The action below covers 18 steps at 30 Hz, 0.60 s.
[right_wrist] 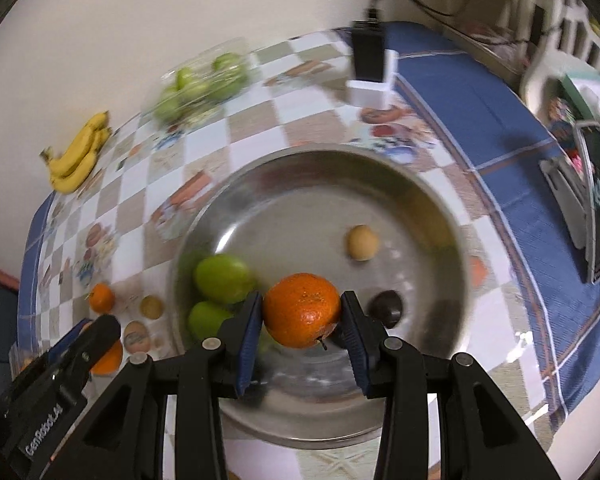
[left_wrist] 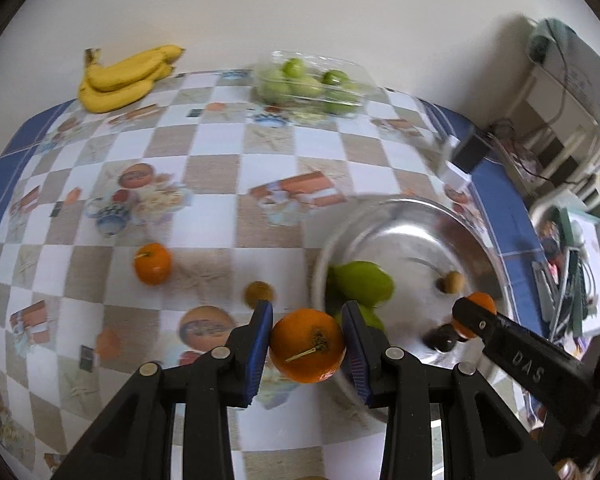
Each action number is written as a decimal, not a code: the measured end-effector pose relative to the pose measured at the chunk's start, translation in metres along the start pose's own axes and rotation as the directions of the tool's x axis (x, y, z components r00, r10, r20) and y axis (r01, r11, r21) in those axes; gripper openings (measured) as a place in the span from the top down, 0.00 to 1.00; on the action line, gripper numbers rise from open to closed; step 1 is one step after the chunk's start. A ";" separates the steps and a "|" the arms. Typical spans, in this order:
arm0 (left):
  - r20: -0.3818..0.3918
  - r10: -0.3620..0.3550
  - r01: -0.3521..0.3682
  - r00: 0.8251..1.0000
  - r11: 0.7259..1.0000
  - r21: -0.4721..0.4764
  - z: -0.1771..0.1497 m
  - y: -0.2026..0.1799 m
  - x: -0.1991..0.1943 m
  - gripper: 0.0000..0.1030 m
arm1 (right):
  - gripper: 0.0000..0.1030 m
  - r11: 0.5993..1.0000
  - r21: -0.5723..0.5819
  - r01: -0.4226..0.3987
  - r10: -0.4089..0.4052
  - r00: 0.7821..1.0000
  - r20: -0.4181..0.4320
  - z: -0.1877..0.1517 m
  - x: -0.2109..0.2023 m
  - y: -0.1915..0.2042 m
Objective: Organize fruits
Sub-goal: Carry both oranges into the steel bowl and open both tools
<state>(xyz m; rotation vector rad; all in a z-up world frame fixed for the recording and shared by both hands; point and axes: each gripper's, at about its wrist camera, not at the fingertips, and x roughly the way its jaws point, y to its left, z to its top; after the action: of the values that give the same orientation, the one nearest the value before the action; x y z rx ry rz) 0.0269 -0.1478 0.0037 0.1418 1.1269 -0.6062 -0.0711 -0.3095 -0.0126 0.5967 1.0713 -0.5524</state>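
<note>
Two round orange tangerines, each clamped between blue-padded jaws. The left hand-held gripper (left_wrist: 307, 344) grips one stemmed orange tangerine (left_wrist: 307, 345) over the desk, just beside the rim of the wide, shallow, silver metal bowl (left_wrist: 404, 224). The right hand-held gripper (right_wrist: 302, 312) grips the second orange tangerine (right_wrist: 302, 309) above the bowl's interior (right_wrist: 300, 216).

Inside the bowl: two green, rounded fruits (right_wrist: 222, 278) at its left side, a small tan round fruit (right_wrist: 363, 242) toward the far side, and a small dark round fruit (right_wrist: 387, 307) just beside the right gripper's finger.

On the desk (left_wrist: 204, 168), covered with a chequered, picture-printed cloth with a blue border: a third loose orange tangerine (left_wrist: 153, 263) and a small brown round fruit (left_wrist: 259, 293), both left of the bowl and apart from it. At the far edge, against the pale wall, a bunch of yellow bananas (left_wrist: 128, 77) and a clear plastic box of green fruits (left_wrist: 310, 84), well apart from each other. A black adapter on a white block (right_wrist: 370, 70) stands beyond the bowl.
</note>
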 end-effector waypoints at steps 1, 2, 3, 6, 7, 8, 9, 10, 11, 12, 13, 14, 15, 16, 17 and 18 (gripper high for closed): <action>-0.003 -0.007 0.007 1.000 1.000 0.011 -0.001 -0.005 0.002 0.63 | 0.60 1.000 0.011 0.005 -0.005 1.000 0.002 0.001 0.000 -0.006; -0.007 -0.015 0.015 1.000 1.000 0.023 -0.001 -0.011 0.005 0.63 | 0.60 1.000 0.022 0.009 -0.009 1.000 0.005 0.003 0.000 -0.011; -0.011 -0.021 0.022 1.000 0.999 0.035 -0.001 -0.016 0.009 0.63 | 0.60 0.999 0.033 0.015 -0.015 1.000 0.007 0.004 0.000 -0.016; -0.023 -0.040 0.041 0.999 0.997 0.063 -0.002 -0.031 0.018 0.63 | 0.60 0.999 0.044 0.014 -0.015 1.000 0.008 0.006 0.002 -0.022; -0.024 -0.043 0.045 0.999 0.997 0.069 -0.002 -0.035 0.020 0.63 | 0.60 0.999 0.045 0.012 -0.013 1.000 0.009 0.007 0.003 -0.023; -0.026 -0.048 0.050 0.999 0.996 0.079 -0.002 -0.040 0.023 0.63 | 0.60 0.999 0.048 0.011 -0.011 1.000 0.011 0.008 0.004 -0.025; -0.027 -0.052 0.054 0.998 0.995 0.087 -0.002 -0.044 0.025 0.63 | 0.60 0.999 0.048 0.010 -0.011 1.000 0.013 0.008 0.005 -0.025; -0.025 -0.056 0.058 0.998 0.993 0.099 -0.002 -0.049 0.027 0.63 | 0.60 0.999 0.044 0.010 -0.010 1.000 0.015 0.009 0.006 -0.025; -0.023 -0.057 0.060 0.998 0.992 0.109 -0.001 -0.053 0.029 0.63 | 0.60 0.999 0.040 0.007 -0.008 1.000 0.017 0.010 0.008 -0.025; -0.021 -0.057 0.059 0.998 0.991 0.121 -0.001 -0.057 0.031 0.63 | 0.60 0.999 0.038 0.005 -0.005 1.000 0.017 0.011 0.009 -0.024; -0.020 -0.056 0.058 0.998 0.990 0.132 -0.001 -0.060 0.032 0.63 | 0.60 0.999 0.038 0.001 -0.002 1.000 0.016 0.011 0.011 -0.024; -0.020 -0.056 0.058 0.998 0.988 0.145 -0.002 -0.063 0.034 0.62 | 0.60 0.999 0.040 -0.003 0.002 1.000 0.015 0.012 0.013 -0.024; -0.020 -0.054 0.056 0.998 0.986 0.155 -0.002 -0.066 0.037 0.62 | 0.60 0.999 0.042 -0.006 0.005 1.000 0.014 0.013 0.015 -0.025; -0.022 -0.052 0.055 0.998 0.985 0.166 -0.002 -0.069 0.040 0.62 | 0.60 0.999 0.043 -0.007 0.007 1.000 0.013 0.014 0.017 -0.026; -0.025 -0.054 0.057 0.998 0.984 0.170 -0.002 -0.071 0.042 0.62 | 0.60 0.999 0.044 -0.008 0.008 1.000 0.012 0.015 0.018 -0.027; -0.028 -0.055 0.059 0.998 0.984 0.171 -0.002 -0.072 0.044 0.62 | 0.60 0.999 0.047 -0.008 0.008 1.000 0.010 0.015 0.019 -0.028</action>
<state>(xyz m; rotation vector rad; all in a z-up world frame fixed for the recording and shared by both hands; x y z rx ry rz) -0.0001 -0.2239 -0.0223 0.2665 1.1034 -0.7543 -0.0731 -0.3421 -0.0292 0.6381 1.0483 -0.5741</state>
